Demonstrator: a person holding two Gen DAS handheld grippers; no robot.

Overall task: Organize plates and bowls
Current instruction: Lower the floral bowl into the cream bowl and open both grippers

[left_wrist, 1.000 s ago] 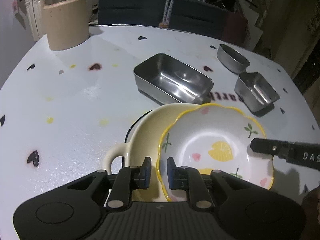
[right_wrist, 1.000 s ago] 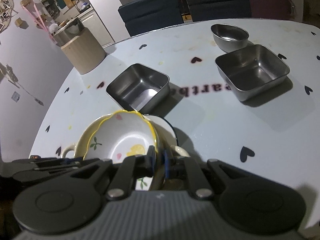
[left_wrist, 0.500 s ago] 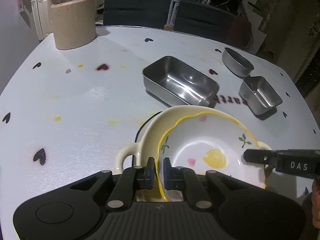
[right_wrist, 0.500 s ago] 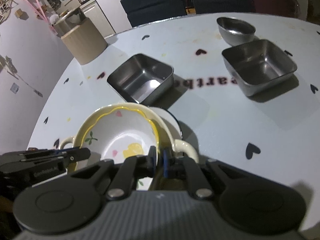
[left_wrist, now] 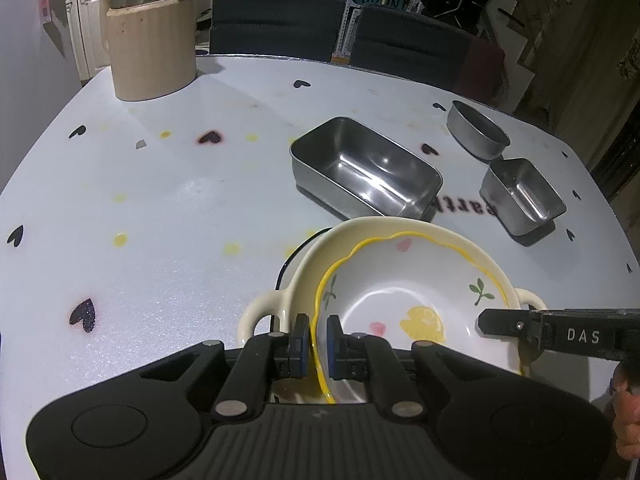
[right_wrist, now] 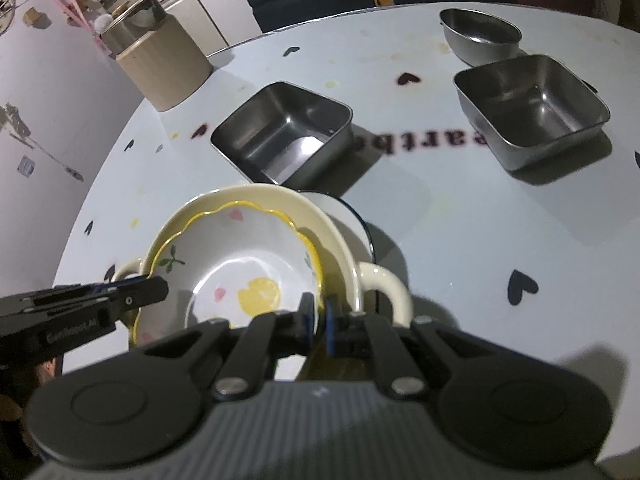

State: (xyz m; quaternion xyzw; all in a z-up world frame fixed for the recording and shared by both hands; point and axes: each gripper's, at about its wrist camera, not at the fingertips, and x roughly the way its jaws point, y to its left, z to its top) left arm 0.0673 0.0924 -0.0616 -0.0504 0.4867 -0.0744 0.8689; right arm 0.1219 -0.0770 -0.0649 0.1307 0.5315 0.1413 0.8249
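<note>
**Inspector:** On the white, heart-printed desk [left_wrist: 168, 216], largest first: a ribbed beige jug [left_wrist: 150, 46] at the far left, then three steel containers: a rectangular tin [left_wrist: 364, 174], a square tin [left_wrist: 520, 196] and a round bowl [left_wrist: 476, 130], all smooth and empty.

**Clerk:** And the crockery?

**Inspector:** Near edge, stacked. A cream two-handled bowl [left_wrist: 424, 232] sits on a dark-rimmed plate [right_wrist: 356, 220], mostly hidden beneath. Inside the bowl lies a scalloped, yellow-edged dish [left_wrist: 404, 304] with painted fruit.

**Clerk:** Grip?

**Inspector:** The left gripper [left_wrist: 318, 344] has its fingers clamped on the dish's left rim; the right gripper [right_wrist: 319, 320] pinches the opposite rim. The dish's near edge is cut off behind both gripper bodies. Printed lettering on the desk is partly covered.
</note>
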